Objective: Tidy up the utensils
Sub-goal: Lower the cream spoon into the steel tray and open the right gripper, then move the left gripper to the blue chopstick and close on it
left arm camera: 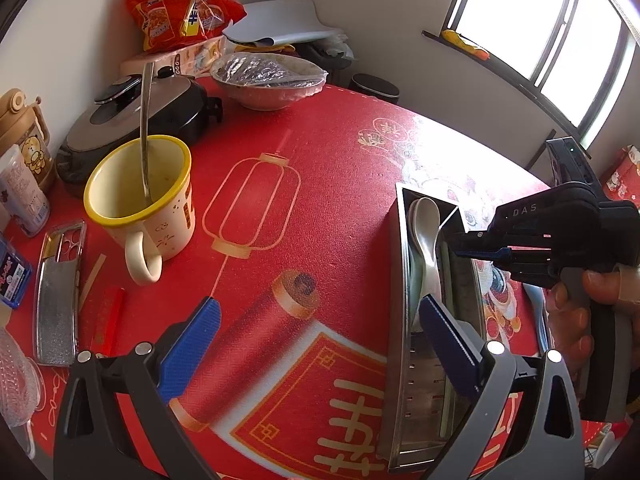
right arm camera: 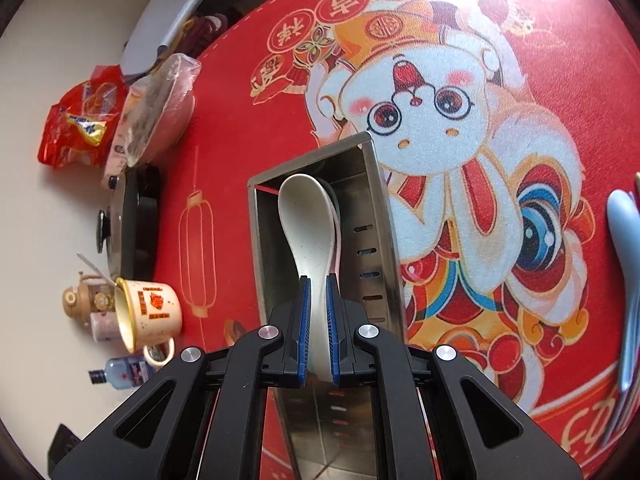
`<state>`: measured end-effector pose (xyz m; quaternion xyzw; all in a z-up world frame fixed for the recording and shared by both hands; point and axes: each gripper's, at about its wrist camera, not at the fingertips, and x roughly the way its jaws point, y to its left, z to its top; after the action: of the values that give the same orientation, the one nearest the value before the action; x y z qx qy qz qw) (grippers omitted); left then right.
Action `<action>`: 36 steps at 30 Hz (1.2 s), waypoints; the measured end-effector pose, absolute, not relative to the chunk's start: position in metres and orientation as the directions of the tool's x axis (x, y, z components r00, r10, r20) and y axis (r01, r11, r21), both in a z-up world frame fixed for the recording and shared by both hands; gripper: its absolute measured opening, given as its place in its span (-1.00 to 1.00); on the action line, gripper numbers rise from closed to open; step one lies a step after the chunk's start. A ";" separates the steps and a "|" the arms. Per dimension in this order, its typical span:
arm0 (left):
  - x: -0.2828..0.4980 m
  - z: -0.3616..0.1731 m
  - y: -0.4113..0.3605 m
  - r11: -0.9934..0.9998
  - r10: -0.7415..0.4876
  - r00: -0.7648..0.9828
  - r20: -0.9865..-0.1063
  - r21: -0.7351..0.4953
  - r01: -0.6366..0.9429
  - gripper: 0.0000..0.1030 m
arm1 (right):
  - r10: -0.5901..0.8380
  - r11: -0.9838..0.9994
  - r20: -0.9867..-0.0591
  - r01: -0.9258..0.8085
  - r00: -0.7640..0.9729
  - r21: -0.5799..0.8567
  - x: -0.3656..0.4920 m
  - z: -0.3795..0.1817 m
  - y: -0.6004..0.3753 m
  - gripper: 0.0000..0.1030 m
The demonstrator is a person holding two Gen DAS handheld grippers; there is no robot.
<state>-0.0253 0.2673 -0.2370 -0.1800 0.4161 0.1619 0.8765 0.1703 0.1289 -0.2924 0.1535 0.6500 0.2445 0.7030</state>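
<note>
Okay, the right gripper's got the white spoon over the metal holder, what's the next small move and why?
Probably open the right gripper and let go. Its pads pinch the handle of the white spoon, whose bowl already lies inside the metal holder beside another spoon, so it looks placed. The left gripper stands open, holding nothing.

"DAS" in pale letters on the black right gripper (left arm camera: 472, 246).

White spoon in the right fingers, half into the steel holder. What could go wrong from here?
1. The white spoon is pinched only at its narrow handle, so it might pivot or slip.
2. Its bowl lies on another spoon in the steel holder and may jam or clatter.
3. The left gripper is open beside the holder, which could slide if pushed.
</note>
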 end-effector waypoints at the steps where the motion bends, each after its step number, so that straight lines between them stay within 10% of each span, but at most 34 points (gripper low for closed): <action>1: -0.024 -0.236 0.266 0.882 0.131 0.600 -0.789 -0.184 -0.434 0.88 | 0.540 0.834 -0.840 -0.172 0.052 0.525 0.169 -0.288 0.126 -0.83; 11: -0.002 -0.228 0.228 0.909 0.129 0.590 -0.797 -0.142 -0.391 0.88 | 0.486 0.848 -0.836 -0.367 0.256 0.381 0.155 -0.251 0.069 -0.83; 15: 0.009 -0.222 0.207 0.923 0.133 0.594 -0.794 -0.120 -0.367 0.88 | 0.477 0.861 -0.791 -0.385 0.383 0.332 0.145 -0.231 0.025 0.05; 24: 0.032 -0.214 0.145 0.948 0.095 0.594 -0.799 -0.110 -0.299 0.88 | 0.415 0.900 -0.761 -0.347 0.499 0.263 0.135 -0.222 -0.069 0.70; 36: 0.060 -0.233 0.064 0.971 0.006 0.529 -0.849 -0.121 -0.204 0.50 | 0.342 0.940 -0.791 -0.195 0.507 0.281 0.139 -0.246 -0.165 0.70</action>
<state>0.0601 0.0638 -0.2327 -0.1032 0.4816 0.0604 0.8682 0.1389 -0.1647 -0.2458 0.0780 0.4717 0.1552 0.8645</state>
